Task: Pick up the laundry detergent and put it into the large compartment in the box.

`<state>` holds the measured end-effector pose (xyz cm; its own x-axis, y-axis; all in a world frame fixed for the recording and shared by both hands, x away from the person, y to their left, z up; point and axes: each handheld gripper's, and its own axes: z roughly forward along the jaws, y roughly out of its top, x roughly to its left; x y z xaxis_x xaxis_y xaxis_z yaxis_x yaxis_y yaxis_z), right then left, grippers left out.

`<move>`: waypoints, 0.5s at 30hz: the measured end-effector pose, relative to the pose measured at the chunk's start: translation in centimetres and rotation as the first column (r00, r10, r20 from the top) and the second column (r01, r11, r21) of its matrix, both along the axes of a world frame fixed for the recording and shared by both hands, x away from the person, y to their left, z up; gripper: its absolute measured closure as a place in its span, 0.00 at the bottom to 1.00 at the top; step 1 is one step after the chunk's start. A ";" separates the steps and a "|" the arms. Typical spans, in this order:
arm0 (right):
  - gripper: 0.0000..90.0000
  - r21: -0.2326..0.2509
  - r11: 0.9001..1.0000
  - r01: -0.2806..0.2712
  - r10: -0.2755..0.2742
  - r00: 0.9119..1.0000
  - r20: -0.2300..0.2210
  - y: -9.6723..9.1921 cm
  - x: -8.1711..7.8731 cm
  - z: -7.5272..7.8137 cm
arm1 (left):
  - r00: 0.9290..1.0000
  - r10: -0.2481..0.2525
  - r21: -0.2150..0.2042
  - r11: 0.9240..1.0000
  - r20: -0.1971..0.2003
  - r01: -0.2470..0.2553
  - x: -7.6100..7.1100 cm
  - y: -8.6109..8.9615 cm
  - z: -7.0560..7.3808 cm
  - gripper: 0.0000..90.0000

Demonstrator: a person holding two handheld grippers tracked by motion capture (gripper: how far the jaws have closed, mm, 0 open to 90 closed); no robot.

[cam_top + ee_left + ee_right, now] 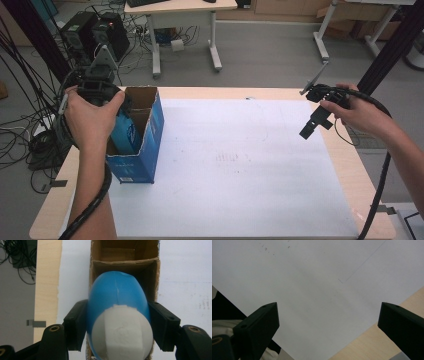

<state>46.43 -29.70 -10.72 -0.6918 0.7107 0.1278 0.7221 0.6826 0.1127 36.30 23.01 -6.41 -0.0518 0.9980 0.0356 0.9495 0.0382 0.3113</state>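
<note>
A blue cardboard box stands open-topped on the left part of the table. In the left gripper view its brown inside lies straight below. My left gripper hangs over the box's opening, shut on a smooth blue object with a white end. The object's lower part sits inside the box mouth. My right gripper hovers over the table's right side, held by a hand. Its jaws stand wide open, with nothing between them.
A large white sheet covers most of the wooden table. Beyond the far edge are a desk, computer towers and loose cables on the floor. A black frame post rises at the right.
</note>
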 end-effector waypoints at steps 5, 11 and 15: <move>0.04 -0.004 1.000 -0.005 0.005 1.000 -0.004 0.3 0.2 -0.2 | 1.000 0.001 0.007 1.000 -0.016 -0.001 0.4 -0.2 -1.6 0.42; 0.04 -0.005 1.000 -0.011 0.011 1.000 -0.005 0.5 0.3 -0.3 | 1.000 -0.006 0.009 1.000 -0.021 0.006 0.7 -0.3 -2.6 0.42; 0.04 -0.004 1.000 -0.007 0.007 1.000 -0.007 0.6 0.4 -0.5 | 1.000 -0.010 0.009 1.000 -0.024 0.010 0.9 -0.5 -3.3 0.42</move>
